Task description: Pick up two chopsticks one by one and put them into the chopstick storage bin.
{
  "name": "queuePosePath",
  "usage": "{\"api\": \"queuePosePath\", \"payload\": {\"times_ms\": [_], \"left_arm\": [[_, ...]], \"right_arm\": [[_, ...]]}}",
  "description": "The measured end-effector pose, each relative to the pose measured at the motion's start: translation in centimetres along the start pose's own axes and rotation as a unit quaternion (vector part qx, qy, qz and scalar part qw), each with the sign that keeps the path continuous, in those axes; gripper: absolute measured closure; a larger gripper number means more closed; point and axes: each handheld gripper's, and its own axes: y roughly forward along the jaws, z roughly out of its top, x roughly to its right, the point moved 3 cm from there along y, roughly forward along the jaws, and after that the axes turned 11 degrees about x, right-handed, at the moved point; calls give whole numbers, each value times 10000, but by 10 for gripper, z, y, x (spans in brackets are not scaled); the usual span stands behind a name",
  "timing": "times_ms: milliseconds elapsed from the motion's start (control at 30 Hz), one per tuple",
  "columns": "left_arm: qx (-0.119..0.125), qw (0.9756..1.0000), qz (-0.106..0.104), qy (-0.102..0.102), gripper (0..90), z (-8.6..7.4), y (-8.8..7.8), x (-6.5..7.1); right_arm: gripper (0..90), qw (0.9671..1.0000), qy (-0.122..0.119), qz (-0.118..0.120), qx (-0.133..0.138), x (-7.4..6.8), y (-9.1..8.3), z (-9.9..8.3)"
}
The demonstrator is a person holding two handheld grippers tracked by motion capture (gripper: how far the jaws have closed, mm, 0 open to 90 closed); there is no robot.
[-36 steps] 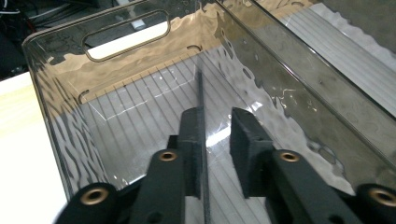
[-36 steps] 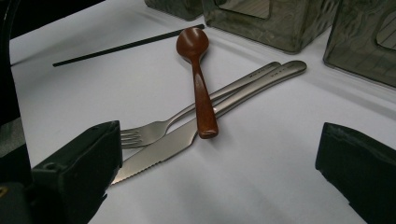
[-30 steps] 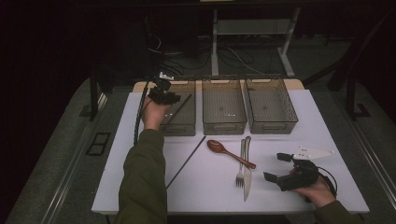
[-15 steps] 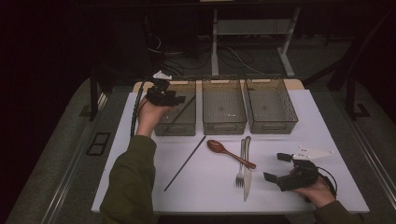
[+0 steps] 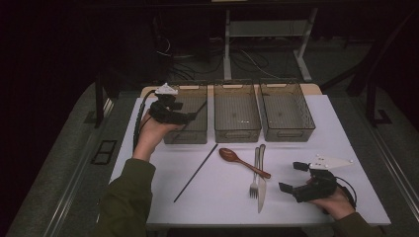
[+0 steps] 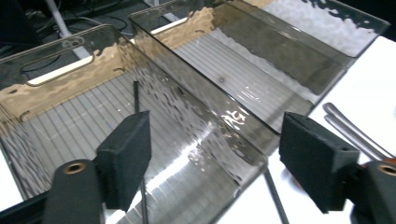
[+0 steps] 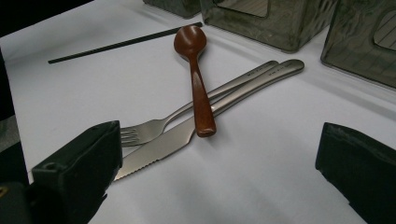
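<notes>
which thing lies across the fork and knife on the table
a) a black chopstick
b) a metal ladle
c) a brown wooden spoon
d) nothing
c: in the right gripper view the brown wooden spoon's handle end rests on the fork and the knife, which lie side by side.

No text can be read. On the handles of the fork (image 7: 205,103) and the knife (image 7: 219,108), near their ends, there are small engraved marks, but they are too small and blurred to make out.
</notes>
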Motion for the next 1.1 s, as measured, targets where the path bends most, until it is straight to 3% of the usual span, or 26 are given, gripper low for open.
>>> {"api": "queuePosePath", "payload": {"times_ms": [400, 600, 733, 1000, 1100], "left_arm": [[46, 9998, -168, 104, 126, -17, -14, 30], [9, 9997, -217, 82, 87, -33, -17, 43], [21, 9996, -279, 2, 13, -42, -18, 51], [113, 9993, -344, -47, 0, -66, -23, 69], [6, 9993, -369, -3, 0, -78, -25, 76]], "right_arm": [[9, 10000, -44, -8, 1, 0, 0, 0], [9, 10000, -43, -13, 4, 0, 0, 0], [9, 10000, -32, -16, 9, 0, 0, 0], [9, 10000, -50, -43, -1, -1, 0, -1], [9, 10000, -57, -48, 3, -1, 0, -1]]}}
